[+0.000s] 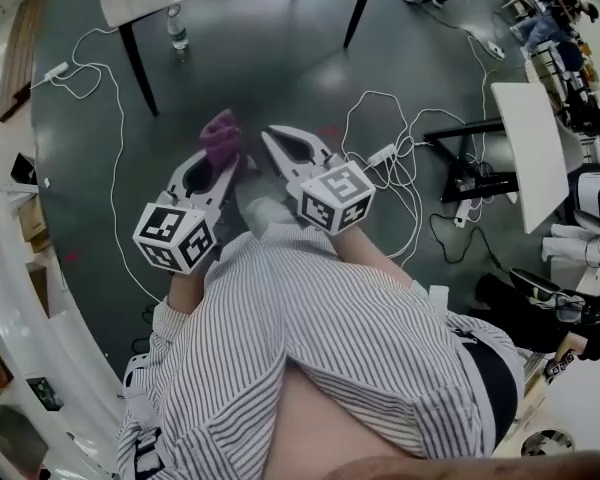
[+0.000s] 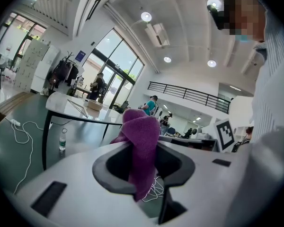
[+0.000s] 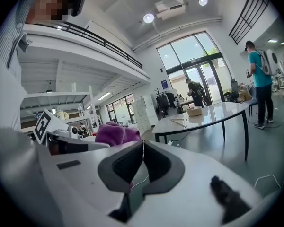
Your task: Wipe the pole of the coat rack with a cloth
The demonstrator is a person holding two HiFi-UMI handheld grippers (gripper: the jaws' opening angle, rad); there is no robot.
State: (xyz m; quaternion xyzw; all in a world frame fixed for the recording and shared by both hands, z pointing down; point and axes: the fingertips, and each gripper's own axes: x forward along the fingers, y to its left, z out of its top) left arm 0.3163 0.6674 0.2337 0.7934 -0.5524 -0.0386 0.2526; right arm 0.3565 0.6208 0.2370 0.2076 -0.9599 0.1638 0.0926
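Left hand-held gripper: jaws pinched on the cloth. Cloth is purple with a nubby, towel-like weave, bunched into a rounded lump above the jaw tips, and a narrow tail hangs down through the gap below them. In the head view the cloth sticks out past the jaw tips, held in the air above the dark floor.

Right hand-held gripper: jaws pressed together, tips touching, nothing between them. It sits just beside the left one, and the purple lump shows to its left.

Right of both: white cables lie looped on the floor.
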